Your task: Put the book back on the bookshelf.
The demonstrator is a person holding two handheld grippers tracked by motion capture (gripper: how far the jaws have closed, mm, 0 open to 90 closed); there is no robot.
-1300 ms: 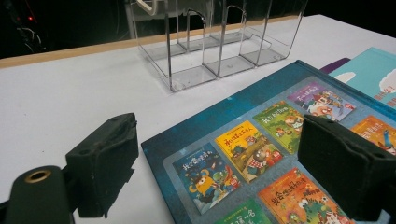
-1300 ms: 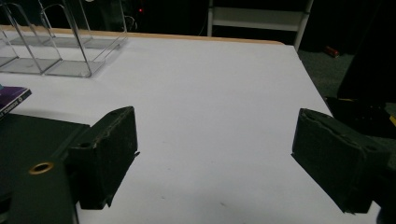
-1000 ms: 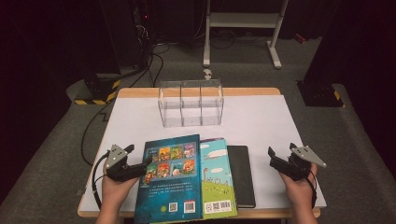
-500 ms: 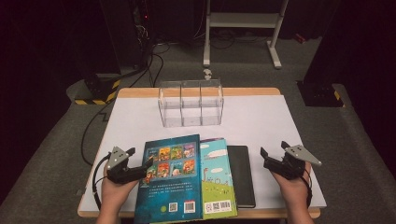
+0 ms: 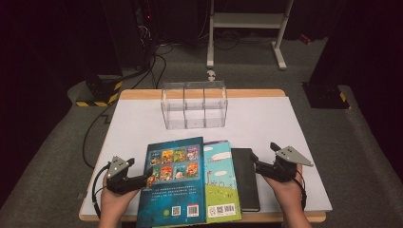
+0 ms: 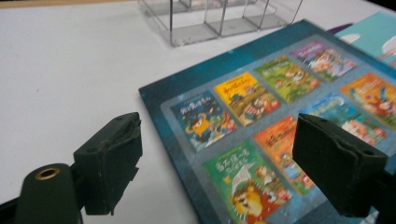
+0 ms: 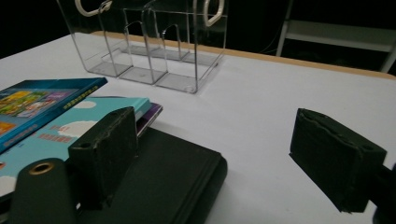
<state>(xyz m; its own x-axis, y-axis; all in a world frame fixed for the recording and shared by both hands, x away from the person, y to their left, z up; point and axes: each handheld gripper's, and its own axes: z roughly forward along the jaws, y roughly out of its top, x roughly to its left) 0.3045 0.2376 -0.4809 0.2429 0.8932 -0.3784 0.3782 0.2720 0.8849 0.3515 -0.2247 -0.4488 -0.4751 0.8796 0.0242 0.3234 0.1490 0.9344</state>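
Lying flat, the books (image 5: 190, 183) wait untouched, both grippers (image 5: 142, 179) (image 5: 256, 160) gaping beside them, and the clear rack (image 5: 194, 105) holds nothing yet.

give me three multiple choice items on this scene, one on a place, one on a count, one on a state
1. Where does the black book lie?
A. right of the other books
B. inside the organizer
C. on the floor

2. How many compartments has the clear organizer?
A. one
B. three
C. six

3. How stand the left gripper's jaws?
A. shut on the dark blue book
B. open astride its edge
C. shut, empty

Key: 1 A, rightmost of the overlapping stack; 2 B, two dividers split it; 3 B, a wide gap shows between the jaws.
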